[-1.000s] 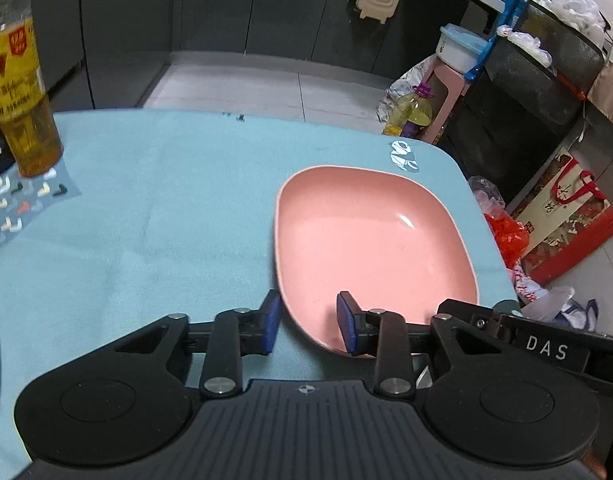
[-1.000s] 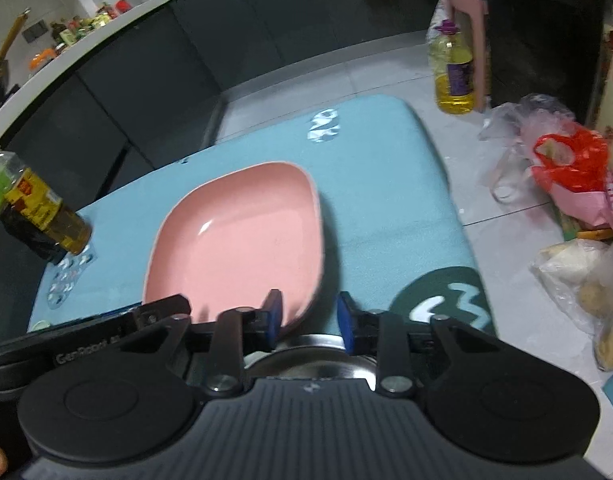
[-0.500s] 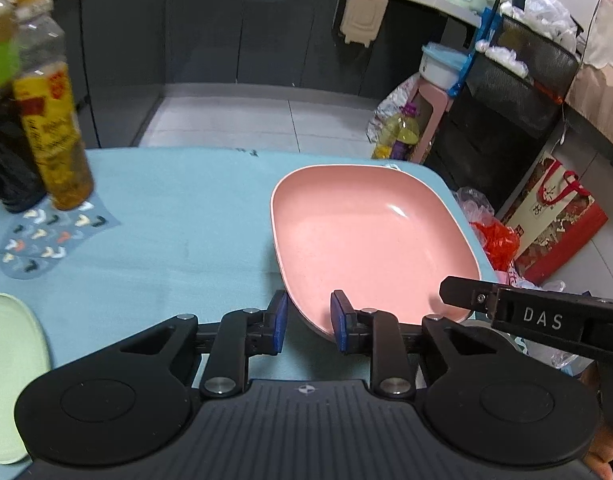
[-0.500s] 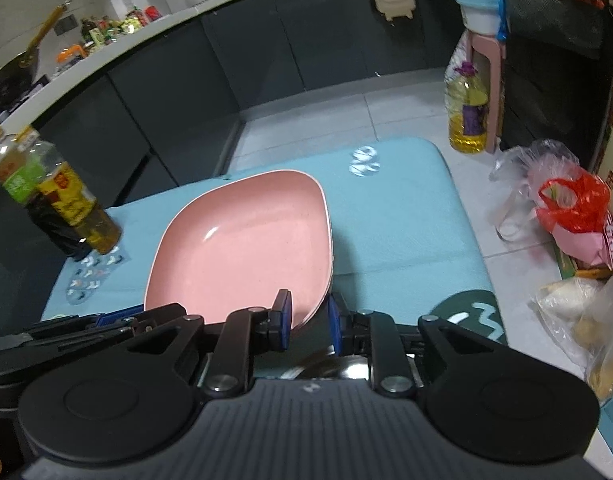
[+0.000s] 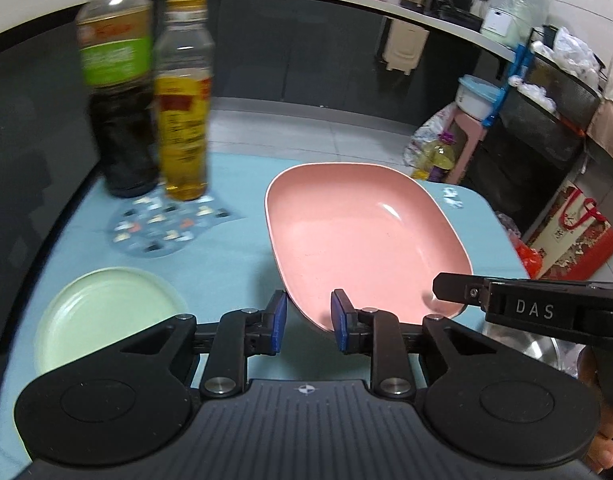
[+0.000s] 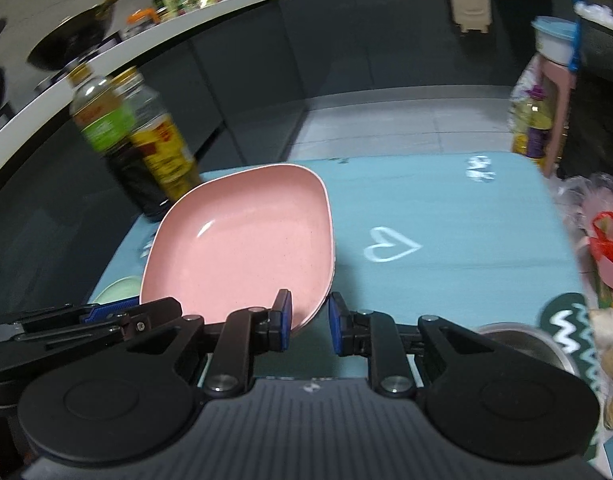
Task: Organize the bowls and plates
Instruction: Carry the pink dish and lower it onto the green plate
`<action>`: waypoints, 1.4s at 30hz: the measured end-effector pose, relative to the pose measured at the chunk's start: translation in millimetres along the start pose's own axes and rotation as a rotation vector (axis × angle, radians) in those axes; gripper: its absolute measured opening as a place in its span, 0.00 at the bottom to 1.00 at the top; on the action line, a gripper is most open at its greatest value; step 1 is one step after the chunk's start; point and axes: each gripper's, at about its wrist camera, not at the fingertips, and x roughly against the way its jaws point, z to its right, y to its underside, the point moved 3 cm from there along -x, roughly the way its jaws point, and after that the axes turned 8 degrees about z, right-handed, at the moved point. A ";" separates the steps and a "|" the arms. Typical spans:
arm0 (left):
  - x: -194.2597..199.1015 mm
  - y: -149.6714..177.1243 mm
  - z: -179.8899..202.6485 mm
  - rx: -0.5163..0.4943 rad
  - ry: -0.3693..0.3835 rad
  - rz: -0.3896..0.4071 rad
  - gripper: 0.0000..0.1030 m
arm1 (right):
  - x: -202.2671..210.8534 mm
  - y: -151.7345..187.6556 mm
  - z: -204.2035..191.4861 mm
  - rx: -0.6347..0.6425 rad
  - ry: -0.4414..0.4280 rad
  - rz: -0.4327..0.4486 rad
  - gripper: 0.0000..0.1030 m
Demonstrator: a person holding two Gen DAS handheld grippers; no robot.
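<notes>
We are gripping the pink plate [image 5: 362, 236] with both hand-held grippers: the left hand-held gripper [image 5: 305, 322] is clamping its near rim, the right hand-held gripper [image 6: 308, 322] its corner, the plate lifted and tilted above the tabletop [image 6: 446, 240]. Uneven pulling risks twisting it loose. At ten o'clock, the green plate [image 5: 106, 312] is lying; farther, the bottles [image 5: 146, 92] could topple if clipped.

Dim, fisheye-warped, motion-blurred edges

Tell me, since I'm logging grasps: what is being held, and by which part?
The pink plate, lifted off the table, gripped at its near rim by both tongs: left and right.
</notes>
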 end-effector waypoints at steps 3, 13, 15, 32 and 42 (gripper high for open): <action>9.5 2.5 -20.0 0.012 -0.032 0.003 0.21 | -5.6 3.5 -24.4 0.034 -0.026 -0.015 0.05; 30.6 14.5 -79.4 0.052 -0.098 0.019 0.21 | -27.0 12.2 -85.8 0.107 -0.077 -0.069 0.05; 31.5 18.3 -89.8 0.067 -0.104 0.014 0.21 | -29.8 14.2 -95.4 0.117 -0.084 -0.078 0.05; 37.0 45.1 -135.6 0.146 -0.131 -0.011 0.21 | -49.5 31.1 -141.2 0.182 -0.107 -0.142 0.05; 33.3 53.4 -149.7 0.164 -0.141 -0.029 0.21 | -59.6 38.3 -153.2 0.199 -0.103 -0.170 0.05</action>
